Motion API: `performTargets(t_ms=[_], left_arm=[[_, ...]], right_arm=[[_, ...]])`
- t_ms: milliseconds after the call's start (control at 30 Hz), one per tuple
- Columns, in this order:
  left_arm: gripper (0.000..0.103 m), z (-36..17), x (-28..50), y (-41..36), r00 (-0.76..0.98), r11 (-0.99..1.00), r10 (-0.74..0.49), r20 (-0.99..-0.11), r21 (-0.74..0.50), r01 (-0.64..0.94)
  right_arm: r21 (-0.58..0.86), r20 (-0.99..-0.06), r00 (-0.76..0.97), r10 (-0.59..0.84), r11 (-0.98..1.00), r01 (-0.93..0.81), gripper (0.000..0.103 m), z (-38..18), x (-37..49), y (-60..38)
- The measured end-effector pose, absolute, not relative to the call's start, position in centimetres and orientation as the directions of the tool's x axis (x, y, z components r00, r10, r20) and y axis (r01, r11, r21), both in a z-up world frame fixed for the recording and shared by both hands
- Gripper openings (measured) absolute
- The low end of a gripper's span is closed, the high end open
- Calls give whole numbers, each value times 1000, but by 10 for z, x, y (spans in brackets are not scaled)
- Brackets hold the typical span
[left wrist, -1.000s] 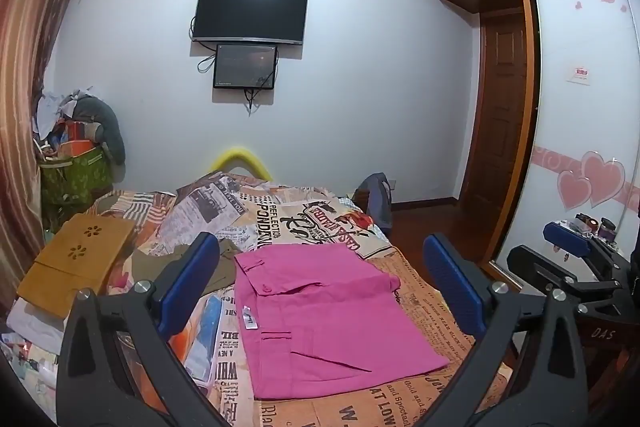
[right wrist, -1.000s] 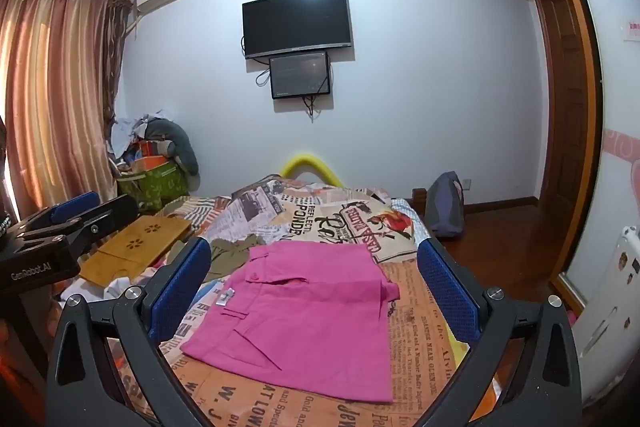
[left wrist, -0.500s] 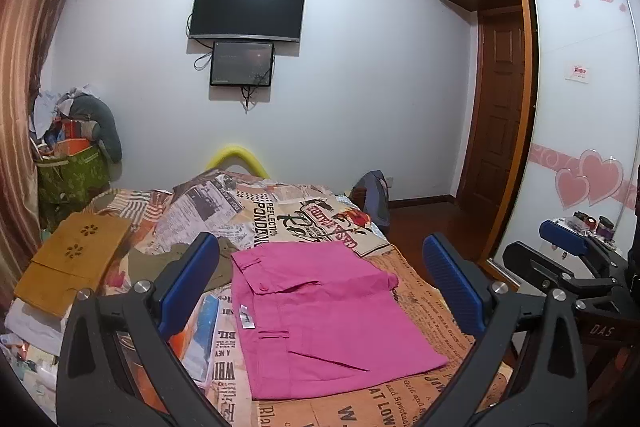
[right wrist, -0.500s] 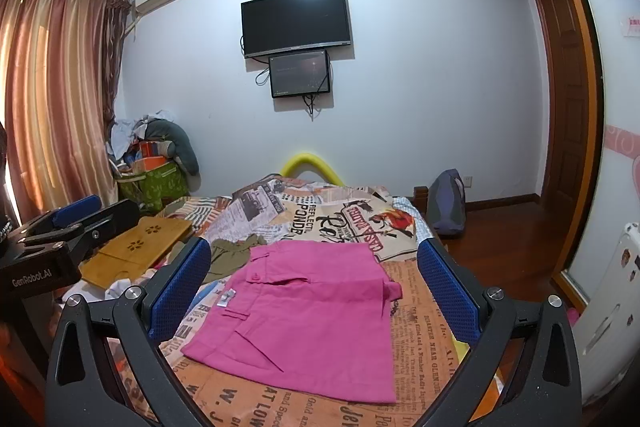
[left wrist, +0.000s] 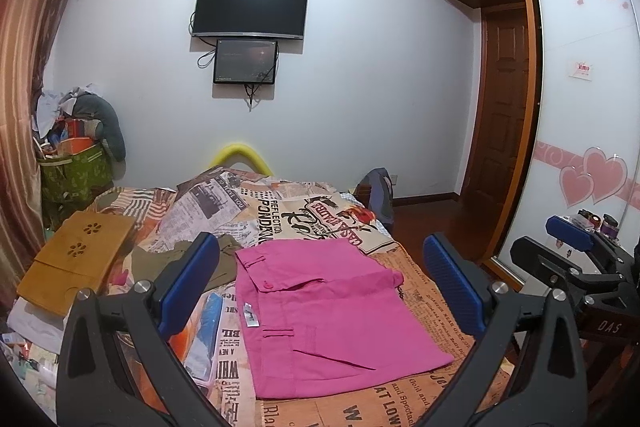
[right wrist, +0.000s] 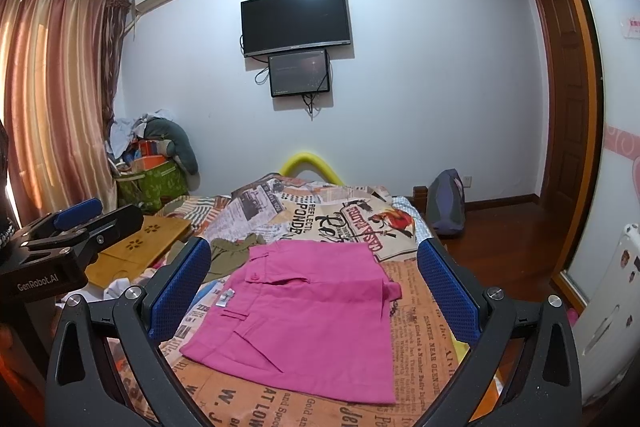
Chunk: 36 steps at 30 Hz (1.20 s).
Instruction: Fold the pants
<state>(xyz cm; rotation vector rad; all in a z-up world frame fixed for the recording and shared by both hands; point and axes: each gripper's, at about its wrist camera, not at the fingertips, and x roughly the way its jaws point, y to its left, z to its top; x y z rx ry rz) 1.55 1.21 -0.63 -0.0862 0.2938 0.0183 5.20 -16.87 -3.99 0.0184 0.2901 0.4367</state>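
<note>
The left gripper (left wrist: 320,287) with blue pads is wide apart and holds nothing. The right gripper (right wrist: 312,287) is the same, wide apart with nothing in it. Both hang above the pink cotton pants (left wrist: 320,299), which lie flat and already folded on the newspaper-print bed cover (left wrist: 280,215). The cloth looks soft, light and floppy. A pinch at a corner or along an edge would likely work best.

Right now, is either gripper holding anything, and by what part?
Nothing held. Left gripper and right gripper both have jaws wide open above the bed, clear of the pink pants, which lie folded flat.
</note>
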Motion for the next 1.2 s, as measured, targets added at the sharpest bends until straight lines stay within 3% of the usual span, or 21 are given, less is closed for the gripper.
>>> performTargets(t_ms=[1200], left_arm=[[103, -2, 6, 5, 967, 998, 26, -254, -53, -41]], right_arm=[[79, -273, 866, 418, 907, -413, 103, -41, 52, -166]])
